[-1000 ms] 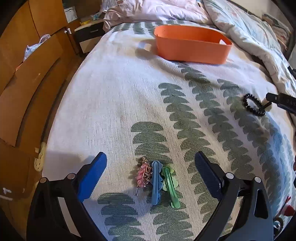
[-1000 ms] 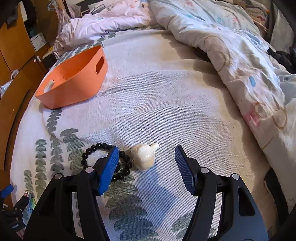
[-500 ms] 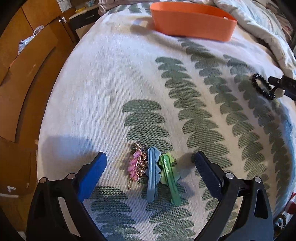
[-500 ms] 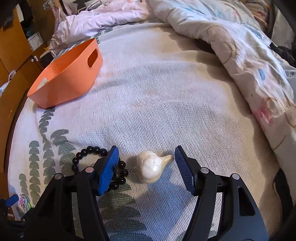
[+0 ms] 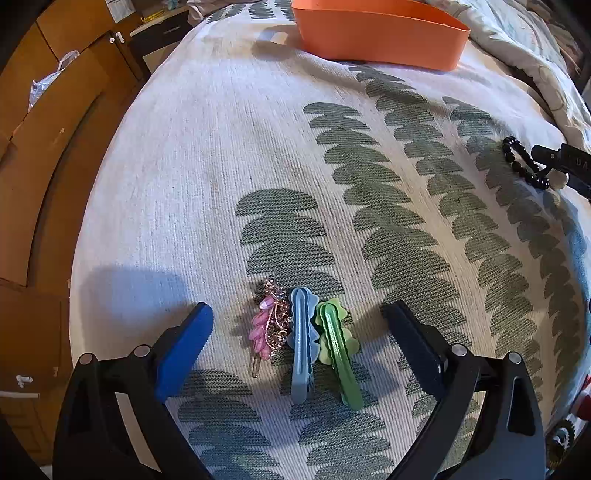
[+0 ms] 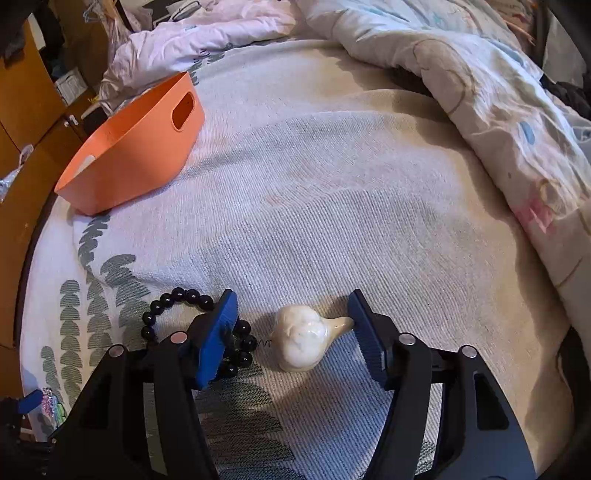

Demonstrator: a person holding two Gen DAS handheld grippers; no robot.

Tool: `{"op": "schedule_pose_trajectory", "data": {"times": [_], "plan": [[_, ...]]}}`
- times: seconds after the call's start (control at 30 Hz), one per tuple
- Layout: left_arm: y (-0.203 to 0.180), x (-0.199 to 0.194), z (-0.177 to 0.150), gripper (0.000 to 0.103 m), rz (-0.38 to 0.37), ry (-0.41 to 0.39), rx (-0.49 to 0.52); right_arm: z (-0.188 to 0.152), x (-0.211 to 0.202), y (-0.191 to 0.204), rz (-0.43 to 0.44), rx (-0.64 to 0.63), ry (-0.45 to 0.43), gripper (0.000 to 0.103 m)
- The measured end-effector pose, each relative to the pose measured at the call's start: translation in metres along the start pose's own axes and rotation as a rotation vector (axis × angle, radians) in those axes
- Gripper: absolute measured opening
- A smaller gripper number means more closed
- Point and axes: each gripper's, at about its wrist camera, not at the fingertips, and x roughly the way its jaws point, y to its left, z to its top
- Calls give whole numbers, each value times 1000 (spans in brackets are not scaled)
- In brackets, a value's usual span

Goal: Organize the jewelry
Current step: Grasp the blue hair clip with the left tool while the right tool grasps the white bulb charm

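In the left wrist view, a pink jewelled clip (image 5: 269,325), a blue hair clip (image 5: 302,343) and a green hair clip (image 5: 337,349) lie side by side on the leaf-patterned bedspread. My left gripper (image 5: 299,328) is open, its fingers either side of all three. In the right wrist view, a cream shell-shaped ornament (image 6: 304,338) lies between the open fingers of my right gripper (image 6: 291,325); its pointed tip touches the right finger. A black bead bracelet (image 6: 192,317) lies partly under the left finger; it also shows in the left wrist view (image 5: 522,162).
An orange bin (image 6: 136,144) with a handle slot stands at the far side of the bed, also in the left wrist view (image 5: 376,33). A rumpled duvet (image 6: 480,92) covers the right side. Wooden cabinets (image 5: 44,129) line the left edge of the bed.
Both grippers have moved forward and lower. The three clips now sit deeper between the left fingers, and the cream ornament sits between the right fingers, its tip against the right one.
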Motion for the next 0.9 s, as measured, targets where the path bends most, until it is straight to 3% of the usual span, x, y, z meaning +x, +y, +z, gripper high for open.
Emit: {"op": "schedule_pose_trajectory", "data": {"times": [0.2, 0.4, 0.53, 0.63, 0.9], "plan": [[-7, -3, -5, 91, -27, -1, 17, -1, -7, 3, 50, 15, 11, 50], [-12, -7, -6, 75, -56, -12, 44, -2, -19, 9, 90, 19, 13, 47], [-10, -10, -6, 51, -85, -18, 45, 1, -35, 6, 109, 35, -14, 46], [-4, -13, -5, 40, -107, -17, 29, 4, -47, 2, 130, 50, -29, 46], [5, -20, -4, 30, -142, -26, 8, 8, -79, -1, 146, 58, -78, 46]]}}
